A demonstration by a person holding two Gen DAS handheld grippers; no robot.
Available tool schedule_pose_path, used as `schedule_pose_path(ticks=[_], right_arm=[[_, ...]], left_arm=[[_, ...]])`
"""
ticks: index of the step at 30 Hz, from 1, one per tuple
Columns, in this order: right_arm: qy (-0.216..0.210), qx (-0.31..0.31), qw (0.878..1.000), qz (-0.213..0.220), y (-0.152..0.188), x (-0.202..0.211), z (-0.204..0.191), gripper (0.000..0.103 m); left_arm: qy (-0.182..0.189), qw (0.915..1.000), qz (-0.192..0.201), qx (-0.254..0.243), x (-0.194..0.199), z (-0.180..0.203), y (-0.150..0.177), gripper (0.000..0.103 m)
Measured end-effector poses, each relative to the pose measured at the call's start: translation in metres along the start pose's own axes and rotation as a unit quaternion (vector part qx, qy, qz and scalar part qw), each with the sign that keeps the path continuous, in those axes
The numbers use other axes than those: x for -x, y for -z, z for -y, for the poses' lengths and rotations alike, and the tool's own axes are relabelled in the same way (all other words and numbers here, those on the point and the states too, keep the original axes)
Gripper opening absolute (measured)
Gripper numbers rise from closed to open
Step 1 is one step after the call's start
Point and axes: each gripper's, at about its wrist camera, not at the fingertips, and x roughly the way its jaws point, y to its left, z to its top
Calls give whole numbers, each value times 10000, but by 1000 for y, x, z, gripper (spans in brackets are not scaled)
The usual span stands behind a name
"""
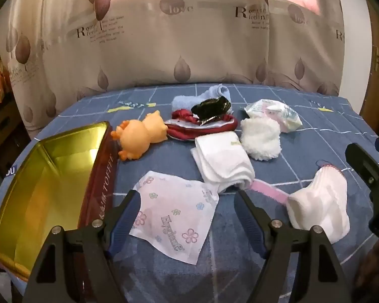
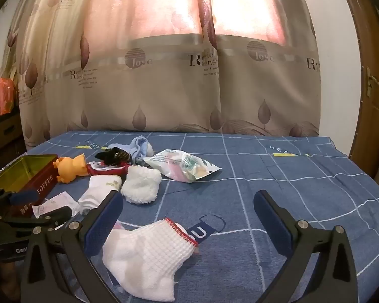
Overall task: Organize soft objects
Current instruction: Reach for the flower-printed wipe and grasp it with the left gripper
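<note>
Soft things lie on a blue checked cloth. My left gripper is open over a flowered "Hygiene" wrapper, with a folded white sock just beyond. My right gripper is open and empty, above a white waffle sock with red trim; that sock also shows in the left wrist view. An open red toffee tin with a gold inside stands at the left. An orange duck toy, a fluffy white sock, a red cloth, a blue sock and a tissue pack lie farther back.
A dark hair clip rests on the red cloth. A pink strip lies between the white socks. A curtain hangs behind the table and a wooden door stands at the right. The tin sits at the table's left edge.
</note>
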Motion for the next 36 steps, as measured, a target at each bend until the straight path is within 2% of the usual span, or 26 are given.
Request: schedule_pose_path(ticks=[4, 11, 23, 26, 31, 36], right_arm=[[-7, -22, 10000, 18, 0, 0, 1, 103], [-9, -18, 10000, 20, 0, -1, 3, 103], [-120, -34, 9999, 53, 0, 14, 8, 103], [-139, -242, 9996, -11, -3, 22, 23, 103], [68, -347, 9994, 13, 4, 35, 45, 103], [144, -476, 9987, -123, 13, 30, 62, 103]], left_arm=[[17, 10000, 51, 35, 5, 2, 3, 78], [137, 9993, -338, 86, -7, 1, 3, 78], [86, 9988, -477, -44, 10, 12, 8, 78], [67, 9987, -509, -25, 18, 11, 9, 78], [153, 9976, -671, 71, 29, 4, 20, 78], [275, 9961, -827, 115, 35, 1, 30, 78]])
